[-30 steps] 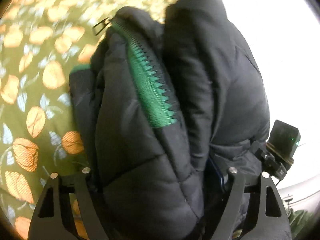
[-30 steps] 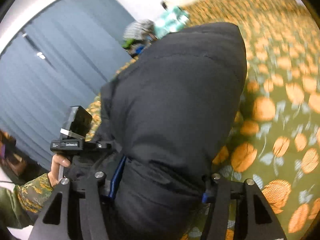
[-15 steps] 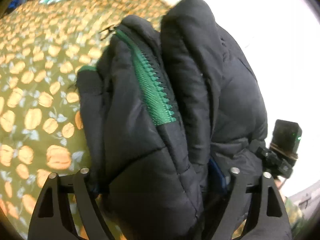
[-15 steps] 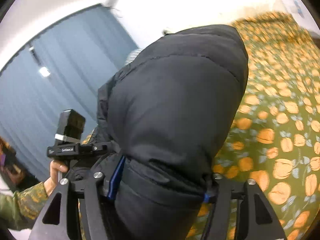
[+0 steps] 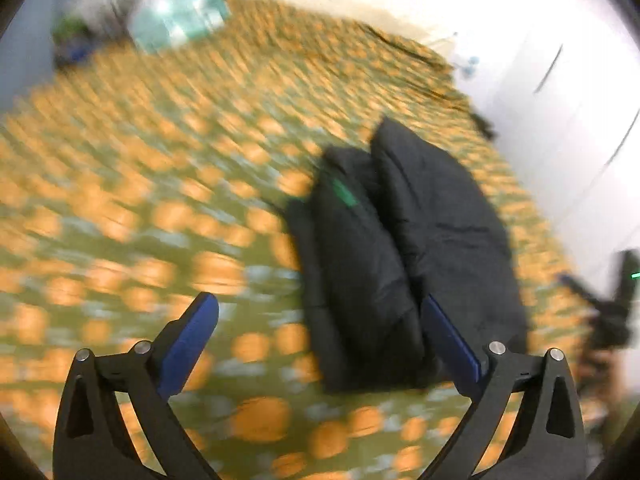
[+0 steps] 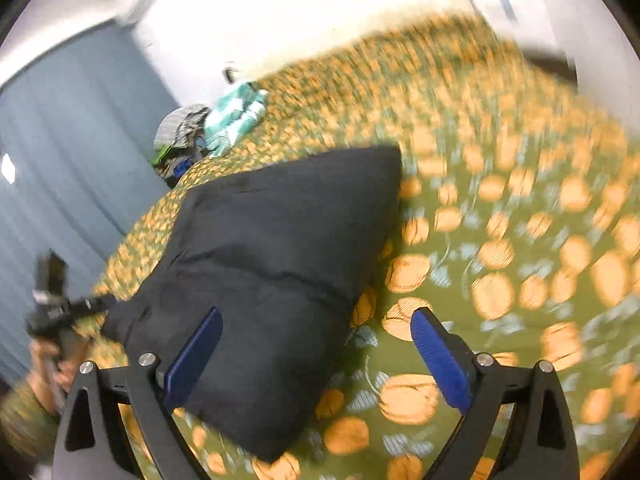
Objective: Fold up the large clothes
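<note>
Lying folded on the floral bedspread (image 6: 500, 300), the black puffer jacket (image 6: 272, 264) sits just ahead of both spread, empty grippers, left gripper (image 5: 320, 340) and right gripper (image 6: 316, 344), bare bedspread alongside.

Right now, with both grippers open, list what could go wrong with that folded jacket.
1. The folded black puffer jacket is puffy; with both grippers open, its layers, seen edge-on, may spring apart.
2. The left gripper has one finger against the bundle; pulling away could drag it across the floral bedspread.
</note>
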Demonstrator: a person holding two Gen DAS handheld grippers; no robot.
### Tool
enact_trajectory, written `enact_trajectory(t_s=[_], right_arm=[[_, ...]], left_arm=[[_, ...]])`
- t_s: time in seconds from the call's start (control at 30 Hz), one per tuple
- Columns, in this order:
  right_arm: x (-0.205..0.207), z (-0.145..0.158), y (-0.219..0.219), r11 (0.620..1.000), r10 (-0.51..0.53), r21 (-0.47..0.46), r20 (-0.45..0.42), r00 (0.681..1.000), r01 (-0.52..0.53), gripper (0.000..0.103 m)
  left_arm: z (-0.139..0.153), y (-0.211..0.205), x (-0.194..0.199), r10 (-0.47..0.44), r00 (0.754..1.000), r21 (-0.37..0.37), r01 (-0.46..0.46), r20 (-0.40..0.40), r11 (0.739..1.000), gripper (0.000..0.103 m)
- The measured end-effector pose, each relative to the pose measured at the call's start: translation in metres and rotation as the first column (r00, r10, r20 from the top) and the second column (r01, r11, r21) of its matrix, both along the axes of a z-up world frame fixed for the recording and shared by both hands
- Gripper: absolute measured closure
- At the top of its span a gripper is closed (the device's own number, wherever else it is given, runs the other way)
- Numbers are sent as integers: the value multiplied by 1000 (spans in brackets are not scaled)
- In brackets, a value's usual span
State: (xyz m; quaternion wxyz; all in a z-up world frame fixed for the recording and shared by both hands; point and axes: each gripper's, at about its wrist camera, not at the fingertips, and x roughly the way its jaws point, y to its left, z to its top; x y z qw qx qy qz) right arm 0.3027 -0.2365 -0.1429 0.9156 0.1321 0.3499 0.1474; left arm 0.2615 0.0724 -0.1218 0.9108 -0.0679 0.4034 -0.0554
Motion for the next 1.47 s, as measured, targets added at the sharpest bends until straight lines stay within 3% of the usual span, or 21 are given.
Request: enact_trajectory(t_s=[0.07,0.17,0.3,0.43,0.7,0.93,1.37,1.47], right_arm=[[-28,25,12,993,-14,-112,94,995,25,6],[-65,53,28,970,-75,-211,203,976,119,6],[-92,73,37,969,-95,-207,191,977,135,5],[-113,85,49,961,-111,-228,197,974,156,5],[-154,96,72,959,-71,-258,178,982,116,5],[-168,85,88,943,-87,-311,113,990,118,5],[-183,79,110,934,-52,-351,65,997,72,5],[-185,81,112,935,-48,-349,65,997,68,5]], left_arm=[[13,-4,-21,59,994,126,-70,90,990,1],[22,-19,-35,143,965,231,-194,218,953,1],[34,-28,-54,182,948,226,-244,263,943,1],[36,-40,-73,160,941,243,-237,300,941,1],[49,-68,-107,132,945,272,-217,298,938,1],[40,-82,-122,106,967,268,-167,230,949,0],[26,-85,-127,99,983,172,-126,154,977,0],[24,-91,-134,91,982,198,-124,168,972,1]])
